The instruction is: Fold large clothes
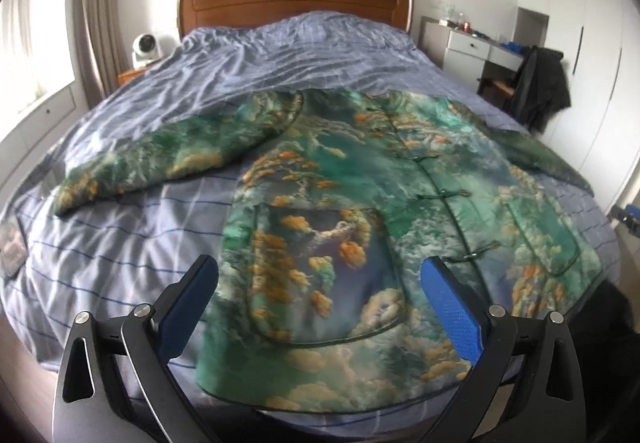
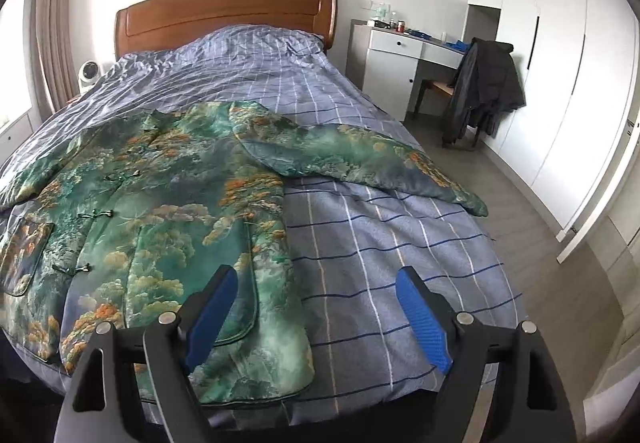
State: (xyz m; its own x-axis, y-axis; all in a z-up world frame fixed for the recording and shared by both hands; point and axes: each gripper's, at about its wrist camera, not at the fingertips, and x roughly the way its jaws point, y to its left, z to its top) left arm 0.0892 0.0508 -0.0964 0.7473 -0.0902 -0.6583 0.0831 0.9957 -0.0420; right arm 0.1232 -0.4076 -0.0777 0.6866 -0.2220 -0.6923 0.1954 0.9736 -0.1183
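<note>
Your left gripper (image 1: pixel 320 303) hangs with its jaws spread wide and nothing between them, just above the hem of the green printed jacket (image 1: pixel 360 211). Your right gripper (image 2: pixel 316 315) is likewise released, empty, over the jacket's right hem corner at 9 o'clock from its centre. The jacket lies flat and face up on the blue checked bed cover (image 2: pixel 392 243), collar toward the wooden headboard (image 2: pixel 224 15) at 12 o'clock, both sleeves spread outward. A dark coat (image 2: pixel 484 83) hangs on a chair at 2 o'clock.
</note>
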